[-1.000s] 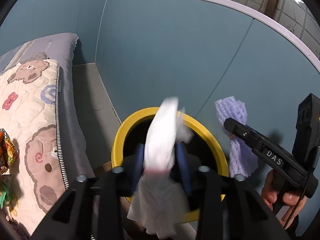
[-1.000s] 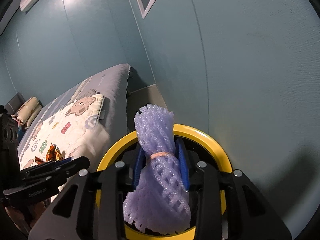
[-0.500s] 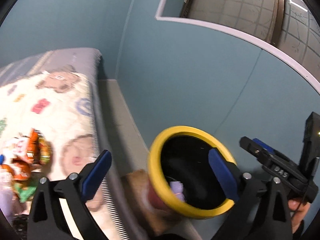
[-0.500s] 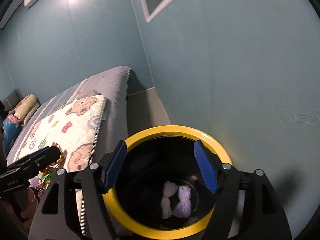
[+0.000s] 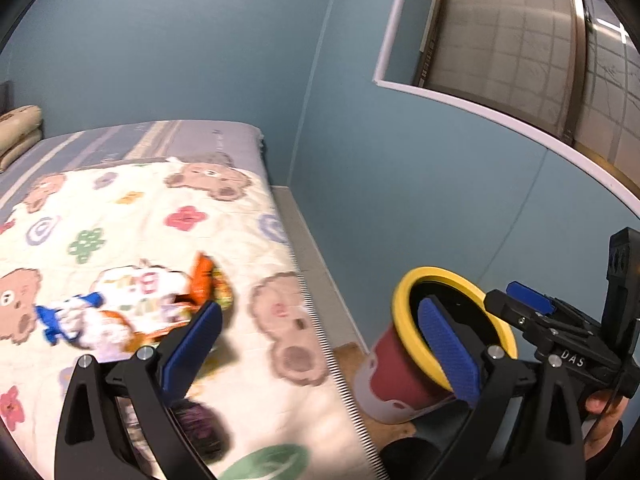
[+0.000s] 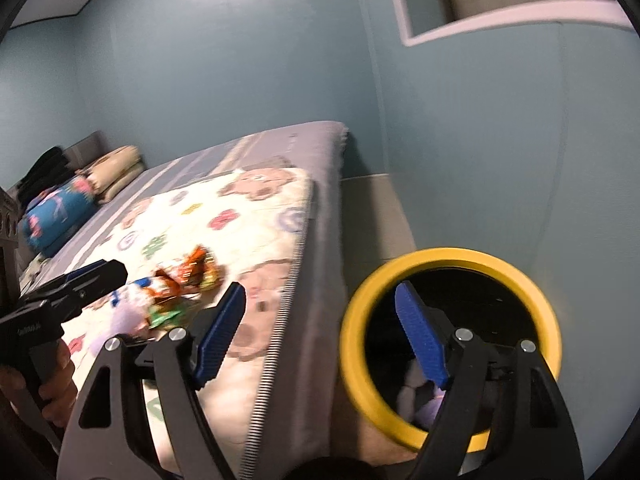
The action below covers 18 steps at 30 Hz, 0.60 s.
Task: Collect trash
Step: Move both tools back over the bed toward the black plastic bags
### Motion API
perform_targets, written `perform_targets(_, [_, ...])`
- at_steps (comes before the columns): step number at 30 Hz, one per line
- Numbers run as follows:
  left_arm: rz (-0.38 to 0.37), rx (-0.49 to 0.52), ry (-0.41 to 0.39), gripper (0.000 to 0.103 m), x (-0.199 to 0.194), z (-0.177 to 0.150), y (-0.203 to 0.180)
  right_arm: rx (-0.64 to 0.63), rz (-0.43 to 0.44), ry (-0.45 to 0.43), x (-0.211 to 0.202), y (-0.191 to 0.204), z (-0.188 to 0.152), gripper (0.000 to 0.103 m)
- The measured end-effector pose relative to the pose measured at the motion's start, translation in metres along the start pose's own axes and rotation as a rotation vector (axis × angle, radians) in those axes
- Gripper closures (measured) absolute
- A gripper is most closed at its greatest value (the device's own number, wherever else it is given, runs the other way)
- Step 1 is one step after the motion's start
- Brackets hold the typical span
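Note:
A trash bin with a yellow rim point(image 5: 404, 320) and red body stands on the floor beside the bed; it also shows in the right wrist view point(image 6: 532, 292). White tissue and purple foam net point(image 6: 416, 396) lie inside it. A pile of snack wrappers point(image 5: 132, 304) lies on the bear-print quilt; the pile also shows in the right wrist view point(image 6: 176, 284). A dark purple wrapper point(image 5: 196, 424) lies nearer. My left gripper point(image 5: 324, 344) is open and empty, over the bed edge. My right gripper point(image 6: 324, 340) is open and empty, between bed and bin.
The bed point(image 5: 240, 136) with the quilt point(image 5: 208, 220) fills the left. Pillows and a blue bundle point(image 6: 56, 212) lie at its far end. A blue wall point(image 5: 440, 184) with a window stands close behind the bin. A narrow floor strip point(image 6: 368, 216) runs between bed and wall.
Both grippers opened and dropped the tissue and the purple net into the bin. Both have since swung left, away from the bin toward the bed and the wrappers.

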<state>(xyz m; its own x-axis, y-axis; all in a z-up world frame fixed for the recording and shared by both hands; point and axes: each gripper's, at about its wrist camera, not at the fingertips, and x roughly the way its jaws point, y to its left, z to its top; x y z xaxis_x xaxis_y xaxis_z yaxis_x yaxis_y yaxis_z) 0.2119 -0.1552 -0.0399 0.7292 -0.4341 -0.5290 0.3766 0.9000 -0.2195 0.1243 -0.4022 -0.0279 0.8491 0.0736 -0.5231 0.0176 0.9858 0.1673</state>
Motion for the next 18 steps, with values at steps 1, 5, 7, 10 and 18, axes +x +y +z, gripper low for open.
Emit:
perform_targets(1, [0.013,-0.005,-0.008,0.008,-0.007,-0.001,0.009,-0.019,0.017,0.002,0.001,0.011,0.000,0.029])
perform_targets(5, [0.059,-0.026,-0.021,0.008,-0.035,-0.008,0.039,-0.075,0.081,0.013,0.005,0.047,-0.001,0.029])
perform_targets(7, [0.091,-0.028,-0.025,0.008,-0.050,-0.013,0.055,-0.101,0.115,0.024,0.008,0.066,-0.002,0.029])
perform_targets(10, [0.144,-0.023,-0.025,0.008,-0.069,-0.021,0.078,-0.134,0.168,0.044,0.013,0.091,-0.005,0.029])
perform_targets(18, [0.246,-0.071,0.003,0.008,-0.107,-0.055,0.134,-0.211,0.286,0.115,0.032,0.141,-0.017,0.029])
